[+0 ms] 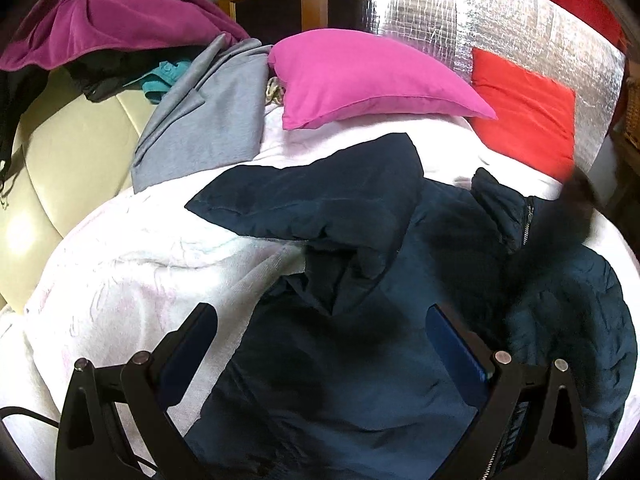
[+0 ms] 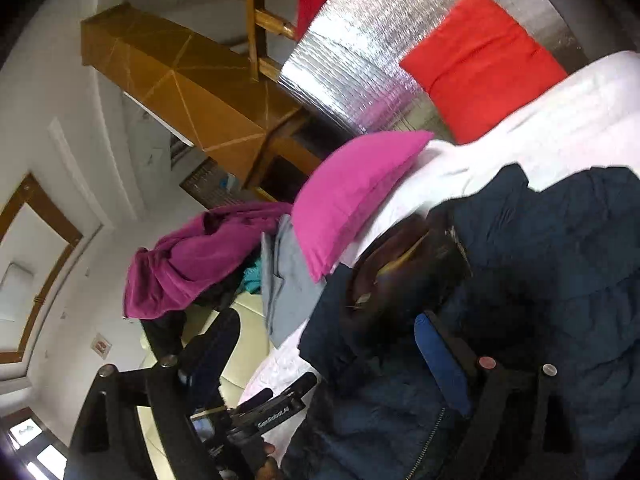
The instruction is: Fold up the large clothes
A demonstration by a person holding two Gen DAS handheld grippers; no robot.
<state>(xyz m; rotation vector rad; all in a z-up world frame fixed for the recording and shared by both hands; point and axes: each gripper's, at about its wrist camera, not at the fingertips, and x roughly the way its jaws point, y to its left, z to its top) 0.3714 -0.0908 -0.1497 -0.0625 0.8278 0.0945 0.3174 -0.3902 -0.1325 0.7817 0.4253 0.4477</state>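
Both pairs of jaws stand wide apart and grasp nothing: the left gripper [image 1: 322, 320] hangs just over the dark navy quilted zip-up jacket [image 1: 360, 360], and the right gripper [image 2: 324, 340] is tilted hard beside it, one blue-padded finger [image 2: 440, 364] over the fabric. That single jacket lies rumpled on a white blanket [image 1: 140, 272], one sleeve [image 1: 312, 196] flung out towards the pillows and the silver zipper [image 1: 528, 220] showing at the collar. I count two pillows at the far edge, one pink [image 1: 360, 76] and one red [image 1: 528, 116], plus a heap of clothes to the side with a magenta fleece garment [image 1: 120, 20] on top and a grey garment [image 1: 208, 116] draped beneath.
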